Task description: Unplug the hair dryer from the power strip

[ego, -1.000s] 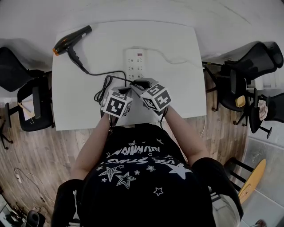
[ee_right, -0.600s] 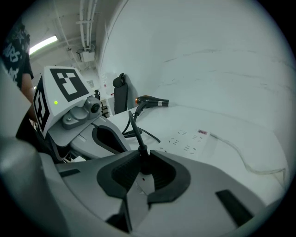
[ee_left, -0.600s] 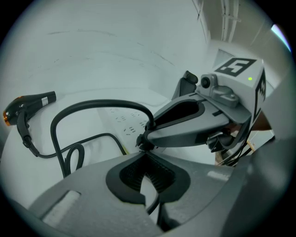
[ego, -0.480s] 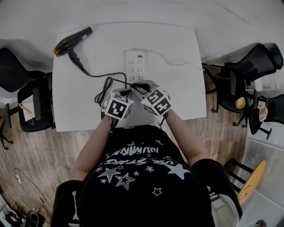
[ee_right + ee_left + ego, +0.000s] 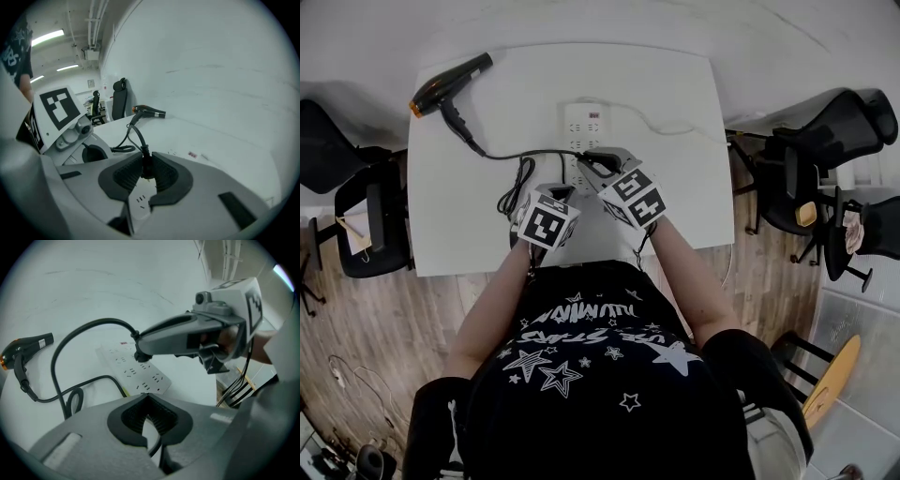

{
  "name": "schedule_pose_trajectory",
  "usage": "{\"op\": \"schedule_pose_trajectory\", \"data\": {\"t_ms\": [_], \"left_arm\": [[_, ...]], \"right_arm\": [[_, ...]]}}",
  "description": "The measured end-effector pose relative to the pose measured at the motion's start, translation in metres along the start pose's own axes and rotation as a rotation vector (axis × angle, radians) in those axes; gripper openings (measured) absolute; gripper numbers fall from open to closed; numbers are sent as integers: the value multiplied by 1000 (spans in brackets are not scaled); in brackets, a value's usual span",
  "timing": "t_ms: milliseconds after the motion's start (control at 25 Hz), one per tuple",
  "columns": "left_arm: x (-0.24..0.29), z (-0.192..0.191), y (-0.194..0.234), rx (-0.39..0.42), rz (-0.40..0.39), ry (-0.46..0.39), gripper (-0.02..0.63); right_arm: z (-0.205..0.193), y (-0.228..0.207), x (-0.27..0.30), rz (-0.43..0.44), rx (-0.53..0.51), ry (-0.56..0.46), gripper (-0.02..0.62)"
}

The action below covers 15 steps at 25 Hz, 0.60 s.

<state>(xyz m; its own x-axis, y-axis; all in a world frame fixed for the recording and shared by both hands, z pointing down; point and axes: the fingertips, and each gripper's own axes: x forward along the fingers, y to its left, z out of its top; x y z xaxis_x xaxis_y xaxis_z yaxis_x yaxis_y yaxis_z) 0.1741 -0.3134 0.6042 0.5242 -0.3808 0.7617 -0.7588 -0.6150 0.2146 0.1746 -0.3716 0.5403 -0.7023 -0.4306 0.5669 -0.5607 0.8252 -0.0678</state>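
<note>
A black hair dryer (image 5: 450,82) (image 5: 26,350) (image 5: 149,111) lies at the far left corner of the white table (image 5: 675,206). Its black cord (image 5: 520,155) arches to a black plug (image 5: 140,356) (image 5: 146,166). My right gripper (image 5: 598,164) (image 5: 140,350) (image 5: 146,171) is shut on that plug and holds it just above the white power strip (image 5: 586,127) (image 5: 150,378) (image 5: 140,201). The plug looks lifted off the sockets. My left gripper (image 5: 561,194) (image 5: 149,397) hovers at the strip's near end, its pads together with nothing seen between them.
The strip's white cord (image 5: 675,129) runs off to the right. Slack black cord is coiled (image 5: 517,192) left of the grippers. Black chairs stand at the table's left (image 5: 337,159) and right (image 5: 825,141) on a wooden floor.
My right gripper has risen and shifted slightly away from me with the plug, pulling the cord up into an arch. The left gripper has stayed put.
</note>
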Motion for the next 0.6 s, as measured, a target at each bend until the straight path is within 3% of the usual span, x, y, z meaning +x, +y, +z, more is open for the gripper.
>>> {"op": "schedule_pose_trajectory", "data": {"t_ms": [600], "left_arm": [[0,-1,-1,18,-12,-3,6]], "right_arm": [[5,-5,-13,16,104,-18,60]]}}
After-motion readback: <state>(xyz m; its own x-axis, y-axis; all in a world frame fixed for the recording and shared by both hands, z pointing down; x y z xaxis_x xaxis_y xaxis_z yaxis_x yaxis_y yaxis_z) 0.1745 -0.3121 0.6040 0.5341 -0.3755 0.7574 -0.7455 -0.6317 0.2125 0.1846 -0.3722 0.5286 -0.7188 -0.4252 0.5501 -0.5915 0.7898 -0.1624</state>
